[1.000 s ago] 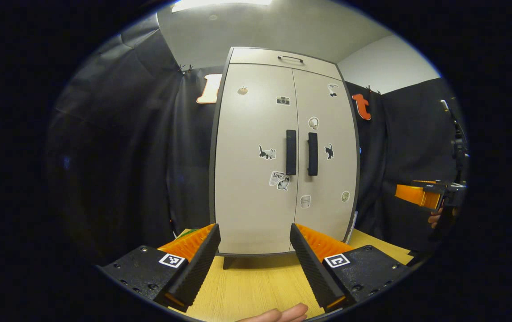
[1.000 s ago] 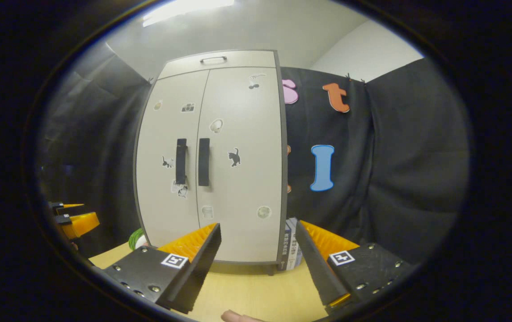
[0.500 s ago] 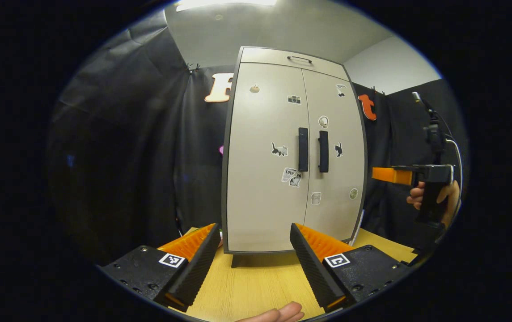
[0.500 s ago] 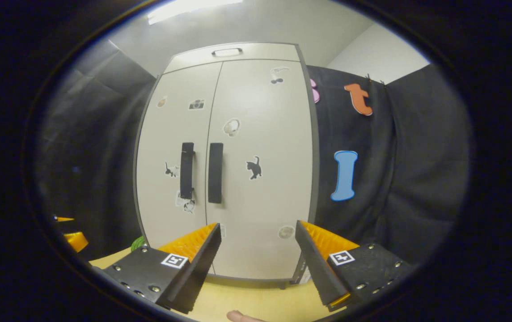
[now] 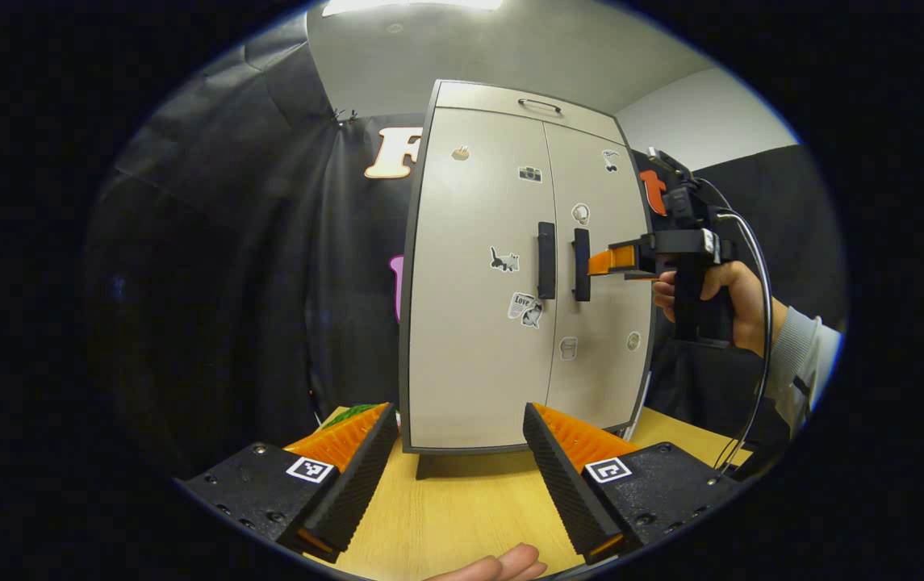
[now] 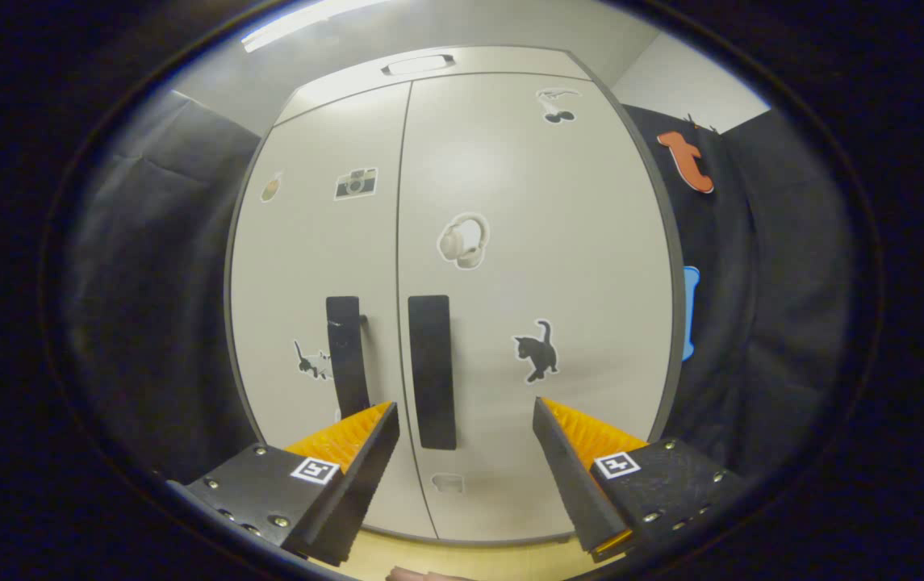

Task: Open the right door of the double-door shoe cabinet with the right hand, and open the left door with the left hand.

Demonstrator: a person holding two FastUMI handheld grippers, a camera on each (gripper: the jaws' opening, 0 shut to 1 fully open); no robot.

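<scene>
The cabinet (image 5: 526, 274) stands on the table (image 5: 462, 508), both doors shut. The right gripper (image 6: 466, 452), fingers spread apart, has moved in close to the right door handle (image 6: 432, 371) since a moment ago. The left gripper (image 5: 460, 452), also spread apart, stays back from the cabinet.

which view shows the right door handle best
The right gripper view: the right door handle is large and close, seen head-on between the open fingers of the right gripper. In the left gripper view the same handle is small and far off, with the right gripper reaching its edge.
</scene>
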